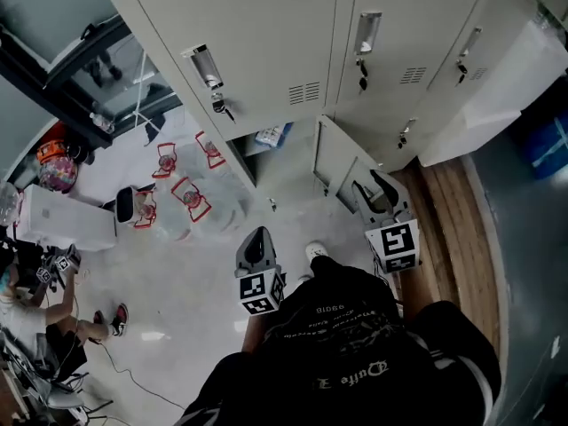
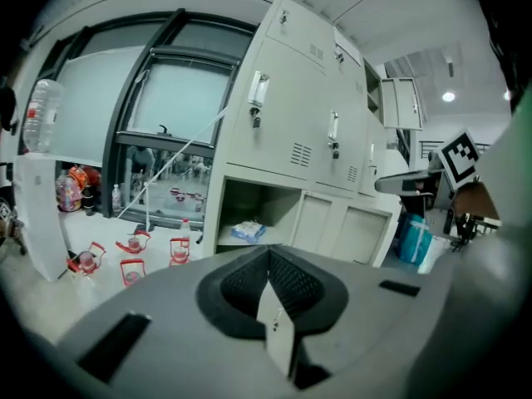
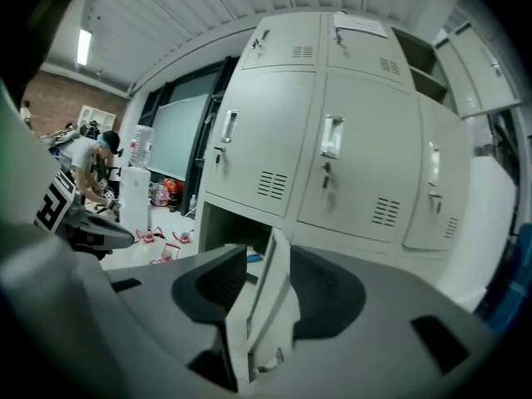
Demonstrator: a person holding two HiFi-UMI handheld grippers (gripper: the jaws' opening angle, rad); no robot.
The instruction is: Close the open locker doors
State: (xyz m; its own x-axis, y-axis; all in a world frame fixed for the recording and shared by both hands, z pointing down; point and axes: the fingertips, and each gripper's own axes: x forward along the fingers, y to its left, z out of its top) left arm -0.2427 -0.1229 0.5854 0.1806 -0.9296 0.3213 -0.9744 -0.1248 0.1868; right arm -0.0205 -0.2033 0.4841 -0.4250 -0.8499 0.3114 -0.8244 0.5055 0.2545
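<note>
A bank of pale grey lockers (image 1: 266, 34) fills the top of the head view. One low door (image 1: 335, 160) stands open, swung out toward me from its compartment (image 1: 266, 140). My right gripper (image 1: 383, 193) is at that door's free end, open. In the right gripper view the door (image 3: 262, 322) stands edge-on between the spread pads (image 3: 220, 285), and neither pad presses on it. My left gripper (image 1: 257, 236) hangs to the left over the floor, shut and empty, with its pads (image 2: 241, 285) meeting at the tip. A second door (image 1: 497, 96) stands open at the far right.
Several red-handled water jugs (image 1: 191, 198) sit on the pale floor left of the open compartment (image 2: 249, 219), which holds a small packet (image 2: 245, 231). A white box-like unit (image 1: 67, 220) and a seated person (image 1: 27, 313) are at the far left. A blue bin (image 1: 546, 145) stands at the right.
</note>
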